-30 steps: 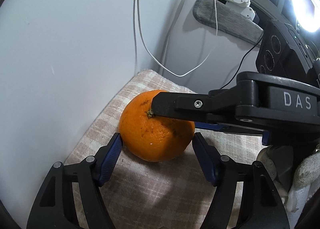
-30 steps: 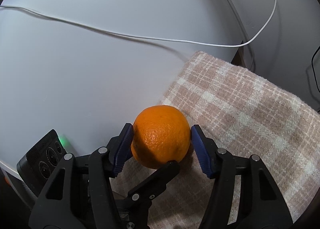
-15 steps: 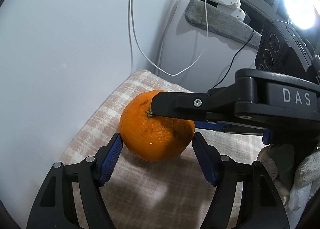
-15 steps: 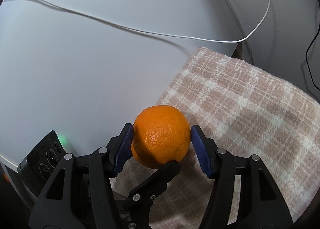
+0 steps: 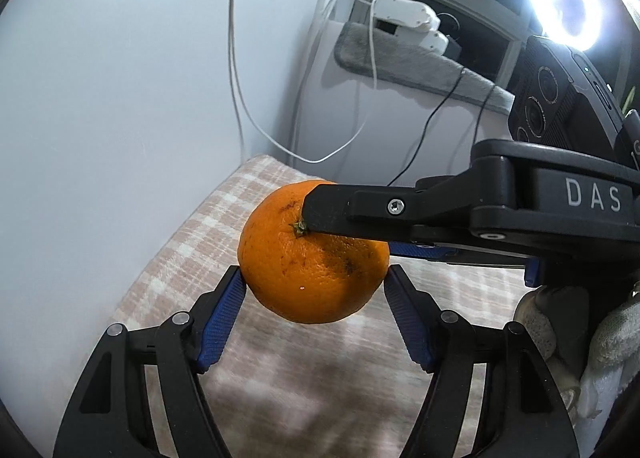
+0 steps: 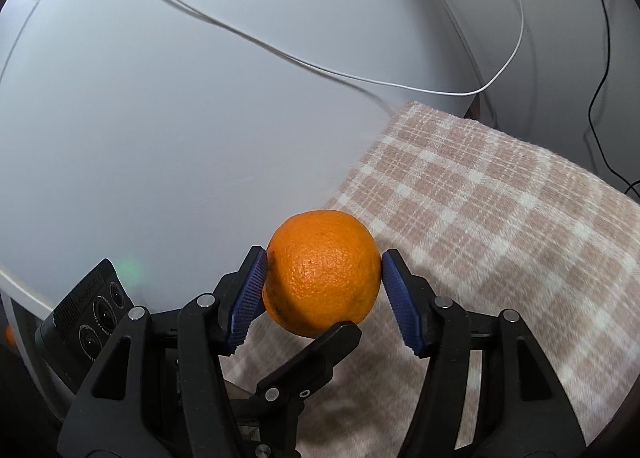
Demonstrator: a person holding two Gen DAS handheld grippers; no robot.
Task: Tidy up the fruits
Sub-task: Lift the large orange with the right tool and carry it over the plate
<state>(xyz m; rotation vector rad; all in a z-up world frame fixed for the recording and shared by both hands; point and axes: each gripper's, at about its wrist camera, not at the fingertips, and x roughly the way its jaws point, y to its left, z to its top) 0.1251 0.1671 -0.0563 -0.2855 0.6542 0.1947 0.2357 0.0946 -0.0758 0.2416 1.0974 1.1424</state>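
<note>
One orange (image 5: 308, 258) with a small stem is held between both grippers above a pink plaid cloth (image 5: 280, 378). My left gripper (image 5: 314, 290) has its blue pads (image 5: 224, 314) against the orange's two sides. My right gripper (image 6: 323, 282) also grips the orange (image 6: 322, 272) from its sides, crosswise to the left one. In the left wrist view a black finger of the right gripper (image 5: 360, 212) lies across the top of the fruit. In the right wrist view a left finger (image 6: 312, 354) shows under the fruit. The orange hangs clear of the cloth (image 6: 500, 238).
A white wall (image 5: 100, 98) stands close on the left of the cloth. White cables (image 6: 320, 66) and black cables (image 5: 432, 126) hang behind. A white appliance with a grey mat (image 5: 408, 62) stands at the back, and a bright ring light (image 5: 568, 6) shines at upper right.
Both grippers have lifted the orange together off the cloth; the cloth and wall have dropped lower in both views. The grip on the orange is unchanged.
</note>
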